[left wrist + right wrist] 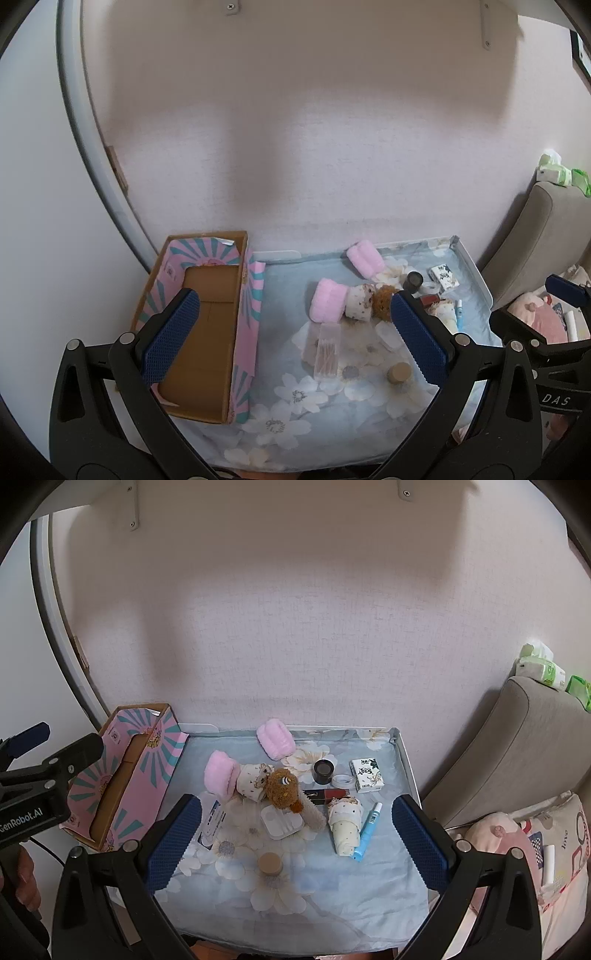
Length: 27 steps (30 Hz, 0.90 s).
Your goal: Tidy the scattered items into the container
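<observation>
A pink and teal cardboard box stands empty at the table's left edge. Scattered on the floral cloth are two pink fluffy rolls, a brown plush bear, a rolled cream cloth, a blue pen, a red lipstick, a white tissue pack, a dark jar, a tan-lidded jar, a white case and a clear swab box. My left gripper hangs open above the box's right wall. My right gripper is open over the table's middle, holding nothing.
The table stands against a pale wall. A grey sofa arm with green packs on top lies to the right, with a pink plush and a printed cushion below. A person's hand holds the left tool.
</observation>
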### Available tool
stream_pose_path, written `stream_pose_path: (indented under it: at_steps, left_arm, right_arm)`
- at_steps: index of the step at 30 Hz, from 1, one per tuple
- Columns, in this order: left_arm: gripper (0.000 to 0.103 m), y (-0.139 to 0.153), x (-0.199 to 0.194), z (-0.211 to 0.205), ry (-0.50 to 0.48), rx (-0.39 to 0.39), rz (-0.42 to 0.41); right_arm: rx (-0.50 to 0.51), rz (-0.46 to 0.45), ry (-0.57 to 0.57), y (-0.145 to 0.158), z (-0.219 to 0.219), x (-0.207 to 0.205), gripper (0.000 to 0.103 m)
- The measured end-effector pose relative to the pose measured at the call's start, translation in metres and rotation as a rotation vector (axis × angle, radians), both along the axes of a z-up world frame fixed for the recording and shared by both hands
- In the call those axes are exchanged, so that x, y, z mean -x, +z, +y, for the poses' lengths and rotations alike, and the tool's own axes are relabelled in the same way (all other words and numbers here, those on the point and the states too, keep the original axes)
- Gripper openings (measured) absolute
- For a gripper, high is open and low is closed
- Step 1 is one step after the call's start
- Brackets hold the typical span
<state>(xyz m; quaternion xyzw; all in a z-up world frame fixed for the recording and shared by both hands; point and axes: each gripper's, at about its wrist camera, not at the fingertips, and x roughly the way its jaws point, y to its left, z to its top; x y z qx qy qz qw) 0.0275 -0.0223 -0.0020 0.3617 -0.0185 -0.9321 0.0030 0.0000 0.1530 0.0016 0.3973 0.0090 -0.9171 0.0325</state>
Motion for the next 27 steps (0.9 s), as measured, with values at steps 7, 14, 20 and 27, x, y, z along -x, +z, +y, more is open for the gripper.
stream_pose_path:
  at_steps: [7,14,20,27]
  left_arm:
    - [0.103,-0.002,0.0,0.001,-0.002,-0.013,-0.005]
    - [0.103,-0.004,0.003,0.0,0.002,-0.016,-0.014]
    - [0.103,-0.003,0.004,-0.01,0.027,-0.025,-0.02]
    - [0.103,-0.003,0.004,-0.018,0.034,-0.051,-0.023]
  right_arm:
    - [0.007,-0.001,-0.004,0.0,0.001,-0.001,0.103]
    - [0.006,-0.007,-0.001,-0.001,0.001,-0.001,0.103]
    - [0.013,-0.003,-0.006,0.001,0.006,-0.002,0.103]
    - [0.019,-0.011,-0.011,0.0,0.007,-0.001,0.103]
